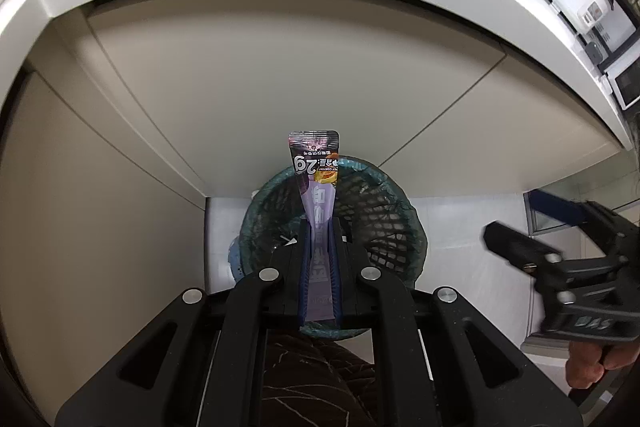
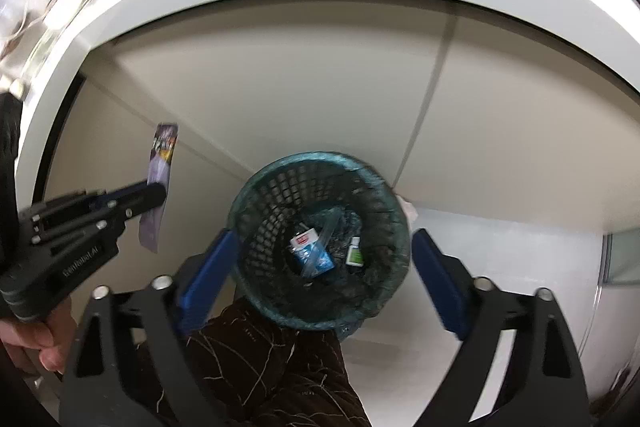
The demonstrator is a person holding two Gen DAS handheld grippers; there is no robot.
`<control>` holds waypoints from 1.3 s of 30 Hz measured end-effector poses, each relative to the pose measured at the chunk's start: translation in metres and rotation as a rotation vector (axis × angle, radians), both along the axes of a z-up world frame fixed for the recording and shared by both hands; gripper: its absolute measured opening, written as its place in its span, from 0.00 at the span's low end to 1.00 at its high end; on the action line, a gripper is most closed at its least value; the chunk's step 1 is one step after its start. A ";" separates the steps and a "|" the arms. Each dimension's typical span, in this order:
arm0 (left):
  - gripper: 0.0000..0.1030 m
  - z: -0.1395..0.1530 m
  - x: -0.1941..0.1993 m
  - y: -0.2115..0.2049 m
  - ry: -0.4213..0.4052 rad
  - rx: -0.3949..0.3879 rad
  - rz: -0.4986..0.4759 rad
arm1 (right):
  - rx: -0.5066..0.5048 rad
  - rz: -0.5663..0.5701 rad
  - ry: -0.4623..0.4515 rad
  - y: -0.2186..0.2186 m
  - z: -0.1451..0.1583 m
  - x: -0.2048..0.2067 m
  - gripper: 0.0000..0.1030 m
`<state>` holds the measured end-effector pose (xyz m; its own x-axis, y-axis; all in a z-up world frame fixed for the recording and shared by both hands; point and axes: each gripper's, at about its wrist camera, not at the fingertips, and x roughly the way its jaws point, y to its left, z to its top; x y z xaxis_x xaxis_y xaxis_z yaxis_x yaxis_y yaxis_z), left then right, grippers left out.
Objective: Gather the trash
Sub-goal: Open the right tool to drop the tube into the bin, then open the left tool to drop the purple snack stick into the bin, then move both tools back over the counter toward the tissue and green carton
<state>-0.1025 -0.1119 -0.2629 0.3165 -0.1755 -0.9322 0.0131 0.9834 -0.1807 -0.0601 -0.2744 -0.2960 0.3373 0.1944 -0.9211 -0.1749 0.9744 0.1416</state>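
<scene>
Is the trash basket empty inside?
No, the right claw's view shows the basket already holding a small blue-and-white carton and a little green-labelled bottle.

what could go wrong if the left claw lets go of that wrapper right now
In the right wrist view the purple wrapper in the left claw sits left of the mesh bin's rim, not over the opening, so a release now would likely drop it on the floor. It is also light and flat, so it might flutter sideways or catch on the liner edge. The right claw is open and empty.
</scene>
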 end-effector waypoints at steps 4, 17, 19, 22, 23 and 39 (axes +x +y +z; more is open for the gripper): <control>0.08 -0.010 0.004 -0.011 0.007 0.004 -0.029 | -0.018 -0.054 -0.029 -0.016 0.004 -0.001 0.92; 0.13 -0.026 0.007 -0.042 0.031 0.008 -0.146 | 0.015 -0.149 -0.032 -0.058 0.015 -0.006 0.92; 0.13 -0.025 0.006 -0.041 0.031 0.004 -0.152 | 0.018 -0.152 -0.032 -0.059 0.016 -0.006 0.92; 0.15 -0.026 0.006 -0.039 0.034 0.006 -0.157 | 0.023 -0.158 -0.028 -0.060 0.016 -0.005 0.92; 0.17 -0.028 0.005 -0.036 0.036 0.002 -0.158 | 0.023 -0.158 -0.026 -0.060 0.016 -0.005 0.92; 0.78 0.030 -0.005 -0.011 -0.089 0.010 -0.060 | 0.013 -0.135 -0.127 -0.055 0.049 -0.005 0.93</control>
<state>-0.1071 -0.1229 -0.2328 0.3875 -0.1873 -0.9026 0.0879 0.9822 -0.1661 -0.0650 -0.3295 -0.2467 0.4745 0.1514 -0.8672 -0.0600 0.9884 0.1398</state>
